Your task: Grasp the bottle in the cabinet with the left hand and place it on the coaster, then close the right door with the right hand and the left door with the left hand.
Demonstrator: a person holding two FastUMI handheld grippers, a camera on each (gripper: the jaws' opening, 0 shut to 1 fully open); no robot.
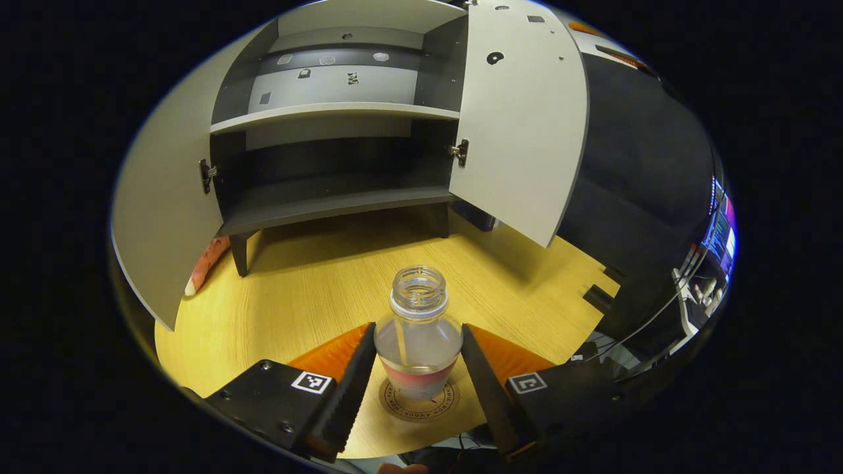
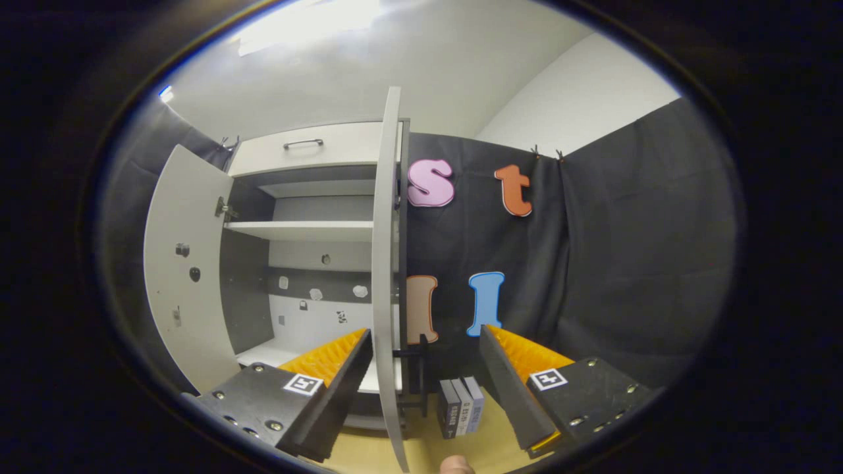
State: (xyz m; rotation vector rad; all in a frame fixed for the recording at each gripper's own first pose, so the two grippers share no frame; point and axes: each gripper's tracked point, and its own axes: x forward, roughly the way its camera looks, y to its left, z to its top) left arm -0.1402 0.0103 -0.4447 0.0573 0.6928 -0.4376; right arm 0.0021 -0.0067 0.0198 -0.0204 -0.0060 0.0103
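Note:
A clear, capless bottle (image 1: pixel 417 336) with a red label stands upright on the round coaster (image 1: pixel 421 408) on the wooden table (image 1: pixel 303 309). My left gripper (image 1: pixel 417 329) is shut on it, one finger against each side of its body. Behind it the cabinet (image 1: pixel 336 197) has bare shelves, with its left door (image 1: pixel 158 217) and right door (image 1: pixel 520 118) both swung open. In the right gripper view, my right gripper (image 2: pixel 425 332) is open and held up in front of the cabinet. The right door (image 2: pixel 385 263) shows edge-on between its fingers, nearer the left one, and the left door (image 2: pixel 188 283) stands wide.
Several small dark and pale books (image 2: pixel 461 405) stand on the table beside the cabinet's right side. A pinkish object (image 1: pixel 207 260) peeks out behind the left door. A lit screen (image 1: pixel 721 237) and cables lie beyond the table's right edge.

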